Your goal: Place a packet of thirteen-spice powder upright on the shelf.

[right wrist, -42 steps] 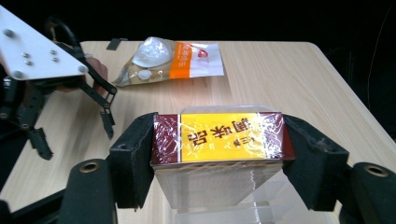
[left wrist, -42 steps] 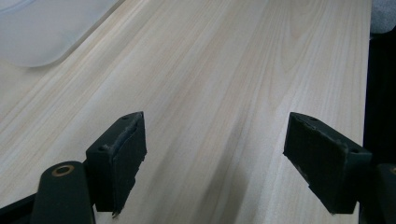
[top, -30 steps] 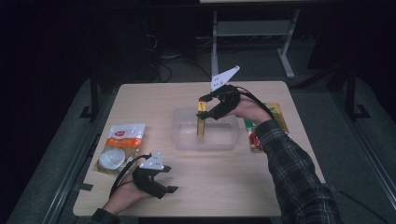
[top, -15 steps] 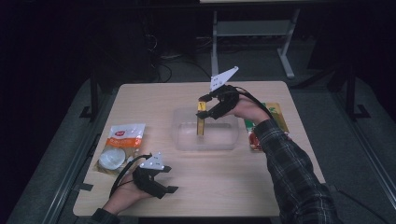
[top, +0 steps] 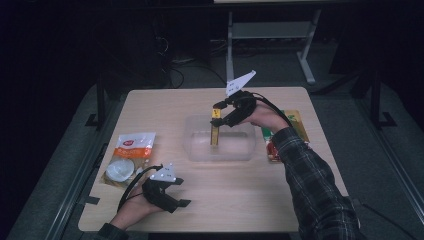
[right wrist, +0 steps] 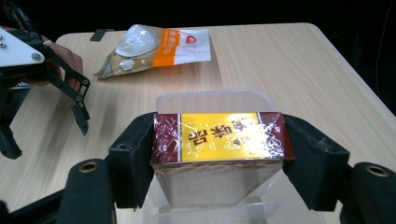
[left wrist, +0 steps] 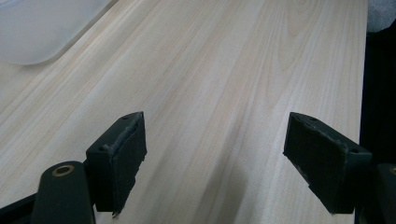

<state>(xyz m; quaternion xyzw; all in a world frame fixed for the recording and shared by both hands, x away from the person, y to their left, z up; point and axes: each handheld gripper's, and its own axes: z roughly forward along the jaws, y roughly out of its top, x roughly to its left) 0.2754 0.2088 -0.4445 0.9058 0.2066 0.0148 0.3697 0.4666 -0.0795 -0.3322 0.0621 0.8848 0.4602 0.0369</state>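
High view and both earlier frames match: the right claw [top: 216, 116] stays clamped on the gold-and-maroon box [top: 215, 132], held upright over the clear tub [top: 220, 152], not yet released, while the left claw [top: 172, 200] rests apart on the surface [top: 240, 190].

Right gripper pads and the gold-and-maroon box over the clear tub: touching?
Touching. In the right gripper view both pads of the right gripper press flat against the ends of the gold-and-maroon box, with no gap on either side, above the clear tub.
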